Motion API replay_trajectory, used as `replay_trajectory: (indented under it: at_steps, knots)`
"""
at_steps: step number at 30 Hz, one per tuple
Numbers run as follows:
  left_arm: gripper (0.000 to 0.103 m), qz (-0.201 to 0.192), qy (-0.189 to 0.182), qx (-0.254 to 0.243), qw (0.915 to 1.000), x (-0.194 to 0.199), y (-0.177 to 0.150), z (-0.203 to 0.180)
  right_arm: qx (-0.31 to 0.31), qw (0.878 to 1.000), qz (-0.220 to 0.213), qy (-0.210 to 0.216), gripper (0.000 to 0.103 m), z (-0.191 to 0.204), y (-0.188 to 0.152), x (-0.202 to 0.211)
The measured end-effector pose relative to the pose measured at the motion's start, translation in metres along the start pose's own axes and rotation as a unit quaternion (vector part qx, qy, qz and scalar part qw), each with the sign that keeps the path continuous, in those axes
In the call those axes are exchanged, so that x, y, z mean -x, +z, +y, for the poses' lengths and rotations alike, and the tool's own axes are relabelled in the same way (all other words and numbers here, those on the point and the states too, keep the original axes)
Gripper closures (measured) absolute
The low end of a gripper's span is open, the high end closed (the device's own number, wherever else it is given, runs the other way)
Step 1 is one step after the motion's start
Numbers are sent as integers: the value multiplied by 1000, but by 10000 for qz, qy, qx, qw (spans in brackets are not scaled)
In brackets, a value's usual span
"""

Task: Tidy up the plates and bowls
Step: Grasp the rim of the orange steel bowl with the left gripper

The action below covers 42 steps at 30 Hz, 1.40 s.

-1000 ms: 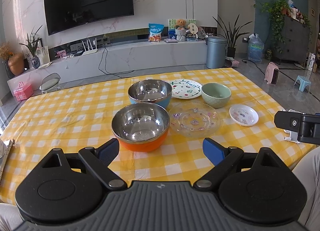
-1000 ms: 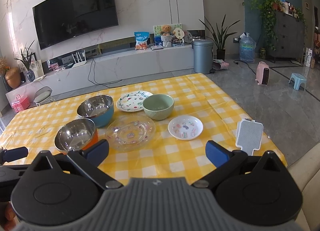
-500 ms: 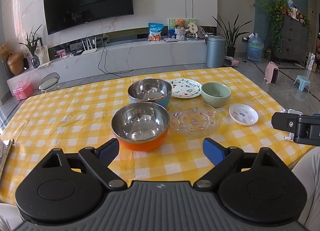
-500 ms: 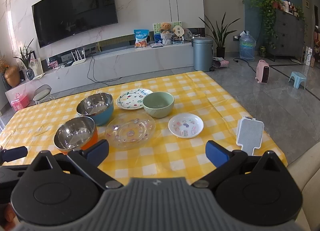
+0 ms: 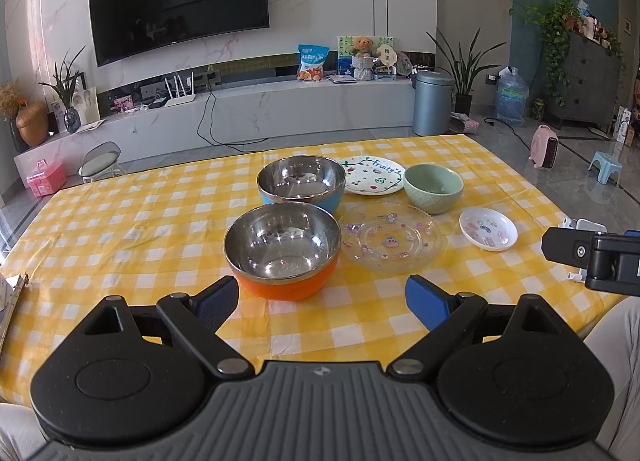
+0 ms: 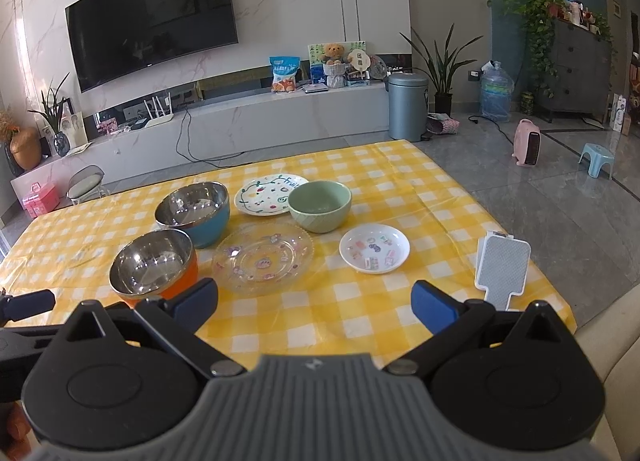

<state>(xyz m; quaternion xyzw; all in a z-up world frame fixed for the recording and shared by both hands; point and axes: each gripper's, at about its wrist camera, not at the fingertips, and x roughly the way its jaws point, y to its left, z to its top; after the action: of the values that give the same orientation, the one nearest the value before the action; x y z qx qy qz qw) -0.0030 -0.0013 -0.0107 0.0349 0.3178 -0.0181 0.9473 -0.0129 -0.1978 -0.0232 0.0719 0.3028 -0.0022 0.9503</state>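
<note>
While both units hang over the near edge of the bench (image 5: 120, 229), I log the layout left to right. My left hand-held gripper (image 5: 322, 297) has its blue pads spread wide apart, nothing between them, just short of the orange bowl (image 5: 282, 255). That bowl is steel inside and sits nearest me. Behind it, close but whether touching I cannot tell, is the blue bowl (image 5: 301, 187), also steel-lined. Both are upright and look empty.

Next right: the glass plate (image 5: 392, 239), clear with small coloured motifs, its rim just beside the orange bowl. Behind it lies the white plate (image 5: 370, 177) with painted fruit and lettering, partly hidden by the blue bowl in the left view. The green bowl (image 5: 434, 187) stands upright just right of that plate and beyond the glass plate. Further right, apart from the others, is the small dish (image 5: 488, 228), white with coloured pictures.

My right hand-held gripper (image 6: 314, 303) is likewise spread wide and holds nothing, over the cloth in front of the glass plate (image 6: 262, 257) and small dish (image 6: 374, 248). A grey paddle-shaped card (image 6: 502, 267) lies at the bench's right edge.
</note>
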Motion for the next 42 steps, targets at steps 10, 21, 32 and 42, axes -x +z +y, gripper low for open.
replay_trajectory:
  at_steps: [10, 21, 32, 42]
  knots:
    - [9, 16, -41, -120, 9999, -16, 29, 15, 127, 9996, 57, 235, 2, 13, 13, -27]
    - [32, 411, -365, 999, 9935, -72, 67, 98, 251, 9948, 404, 898, 12, 66, 44, -94]
    - [47, 1028, -335, 1814, 9774, -129, 47, 141, 217, 9860, 1329, 982, 55, 112, 37, -176]
    - [76, 1311, -367, 1910, 9721, -156, 37, 141, -97, 9767, 1790, 1180, 90, 116, 26, -206]
